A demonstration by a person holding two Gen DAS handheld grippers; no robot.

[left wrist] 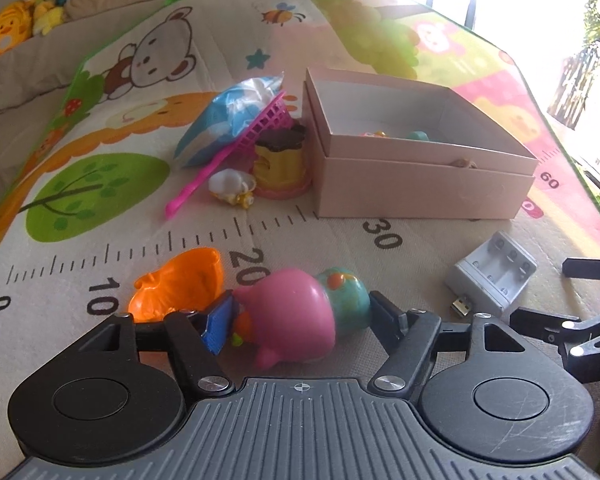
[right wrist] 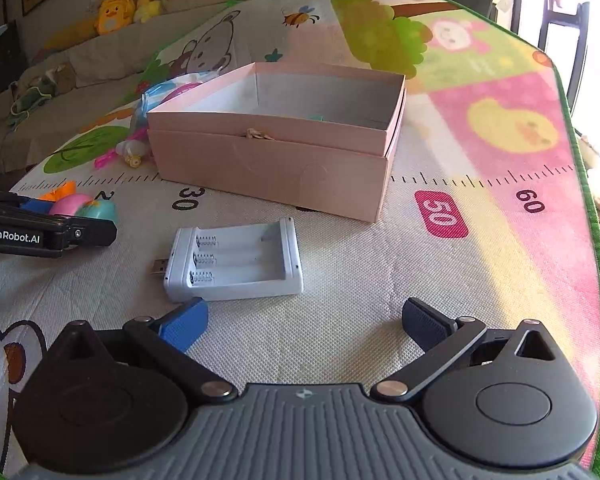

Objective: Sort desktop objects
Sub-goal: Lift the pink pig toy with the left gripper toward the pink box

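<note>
A pink and teal toy figure point(left wrist: 300, 314) lies on the play mat between the fingers of my left gripper point(left wrist: 300, 320); the jaws stand around it and look not quite closed on it. An orange toy piece point(left wrist: 180, 286) lies just left of it. The open pink box point(left wrist: 416, 148) stands beyond, with small toys inside. My right gripper point(right wrist: 304, 326) is open and empty, just behind a white battery charger point(right wrist: 236, 260). The left gripper point(right wrist: 48, 232) and the toy figure point(right wrist: 88, 206) show at the left of the right wrist view, with the box point(right wrist: 276, 148) ahead.
Left of the box lie a blue-white bag point(left wrist: 228, 116), a pink basket with handle point(left wrist: 240, 140), a yellow and brown toy cake point(left wrist: 282, 160) and a small white toy point(left wrist: 232, 186). The charger point(left wrist: 494, 280) lies right. The mat's edge point(right wrist: 592, 220) is right. Plush toys point(right wrist: 116, 10) sit behind.
</note>
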